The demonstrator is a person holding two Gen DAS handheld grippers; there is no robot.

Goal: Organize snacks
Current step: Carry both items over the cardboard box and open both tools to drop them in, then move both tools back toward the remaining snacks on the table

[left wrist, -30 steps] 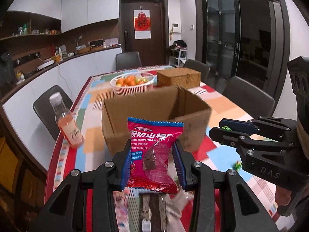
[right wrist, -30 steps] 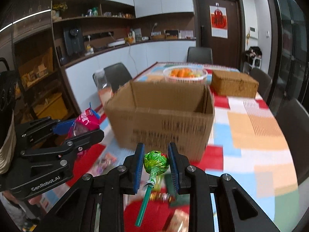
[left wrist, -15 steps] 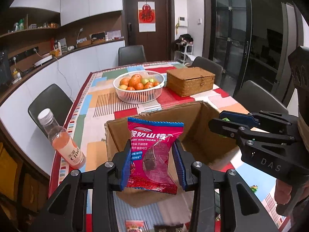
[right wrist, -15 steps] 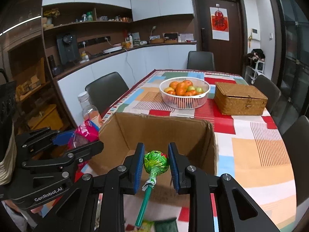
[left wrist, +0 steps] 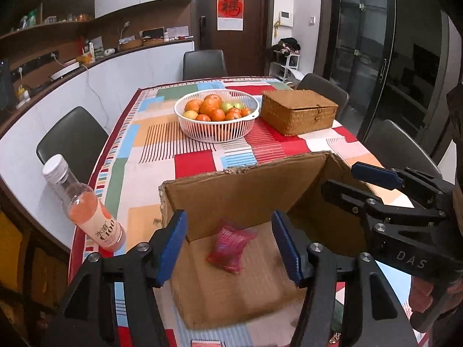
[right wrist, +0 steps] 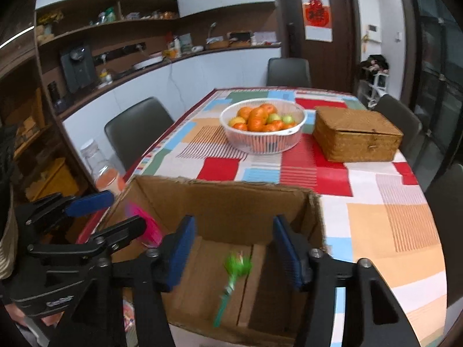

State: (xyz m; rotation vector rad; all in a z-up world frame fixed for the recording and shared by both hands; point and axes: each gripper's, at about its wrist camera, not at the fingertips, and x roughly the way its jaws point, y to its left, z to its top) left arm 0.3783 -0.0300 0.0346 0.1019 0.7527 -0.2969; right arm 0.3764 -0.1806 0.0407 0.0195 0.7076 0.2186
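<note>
Both tongs, clenched on snacks a moment ago, are opening: left tongs [left wrist: 230, 243] release the red packet [left wrist: 230, 247] and right tongs [right wrist: 231, 253] the lollipop [right wrist: 235, 269] into the cardboard box [left wrist: 246, 190]; two snacks stowed

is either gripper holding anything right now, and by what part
Nothing is held. Both grippers' jaws are opening: the red snack packet and the green lollipop are loose in the cardboard box.

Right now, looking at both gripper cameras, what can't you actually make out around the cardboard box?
- Red snack packet, left wrist view: motion-blurred, print unreadable.
- Green lollipop, right wrist view: blurred, landed or falling unclear.
- Drink bottle, right wrist view: lower part hidden by left gripper.
- Snacks beneath cardboard box, left wrist view: cut off by bottom edge.
</note>
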